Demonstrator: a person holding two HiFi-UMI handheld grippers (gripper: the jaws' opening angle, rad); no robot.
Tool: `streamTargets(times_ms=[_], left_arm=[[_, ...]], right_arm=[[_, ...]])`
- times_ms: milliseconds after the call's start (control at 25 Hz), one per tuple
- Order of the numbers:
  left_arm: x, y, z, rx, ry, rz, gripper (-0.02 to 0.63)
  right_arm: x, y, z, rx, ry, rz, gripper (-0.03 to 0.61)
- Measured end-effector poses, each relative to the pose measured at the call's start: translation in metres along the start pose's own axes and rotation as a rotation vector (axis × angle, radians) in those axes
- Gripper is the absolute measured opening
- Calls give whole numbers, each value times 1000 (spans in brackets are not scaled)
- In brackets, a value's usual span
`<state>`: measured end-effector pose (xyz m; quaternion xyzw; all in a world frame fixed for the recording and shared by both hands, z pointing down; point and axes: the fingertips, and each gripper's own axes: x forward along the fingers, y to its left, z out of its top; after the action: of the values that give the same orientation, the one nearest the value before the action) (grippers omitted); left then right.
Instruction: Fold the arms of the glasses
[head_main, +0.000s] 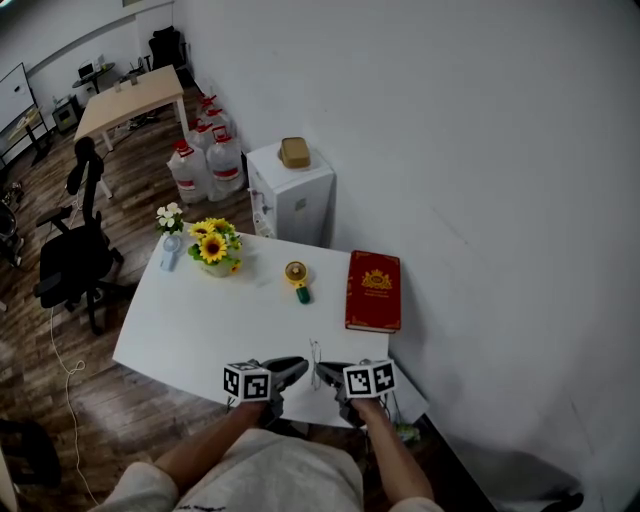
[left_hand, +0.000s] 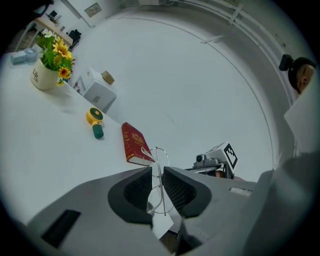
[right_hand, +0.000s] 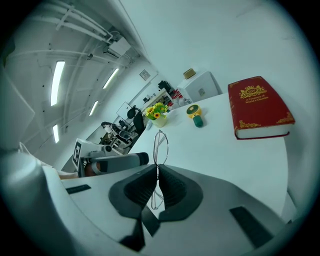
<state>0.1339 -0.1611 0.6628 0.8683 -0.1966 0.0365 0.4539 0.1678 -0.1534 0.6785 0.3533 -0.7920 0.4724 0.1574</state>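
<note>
Thin wire-framed glasses (head_main: 314, 356) hang just above the white table (head_main: 200, 320) near its front edge, between my two grippers. My left gripper (head_main: 300, 367) comes at them from the left. In the left gripper view its jaws stand slightly apart, with the glasses (left_hand: 157, 165) in the gap and space showing beside the wire. My right gripper (head_main: 322, 371) comes from the right. In the right gripper view its pads are pinched together on the rim of the glasses (right_hand: 160, 145), whose lens sticks up past the jaws. The arms' position is hard to make out.
A red book (head_main: 374, 291) lies at the table's right side, and a yellow and green gadget (head_main: 297, 280) sits mid-table. A sunflower pot (head_main: 214, 247) and a small vase (head_main: 171, 235) stand at the back left. Behind the table are a white cabinet (head_main: 290, 190) and an office chair (head_main: 75, 260).
</note>
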Motion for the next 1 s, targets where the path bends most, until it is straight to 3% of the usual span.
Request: streamTargets(times_ms=[160, 440, 640, 800, 1000], left_arm=[[-11, 4, 6, 67, -20, 37, 64], [-46, 28, 47, 351, -83, 245, 63], [-63, 38, 65, 476, -68, 338, 23], [-74, 35, 79, 542, -115, 382, 11], [-77, 35, 84, 551, -140, 394, 9]], right_arm=[[-9, -14, 7, 31, -55, -40, 20], [-23, -30, 20, 51, -133, -98, 20], [-34, -32, 36, 10, -174, -136, 20], [-42, -28, 51, -57, -230, -169, 20], [-46, -28, 55, -61, -284, -175, 20]])
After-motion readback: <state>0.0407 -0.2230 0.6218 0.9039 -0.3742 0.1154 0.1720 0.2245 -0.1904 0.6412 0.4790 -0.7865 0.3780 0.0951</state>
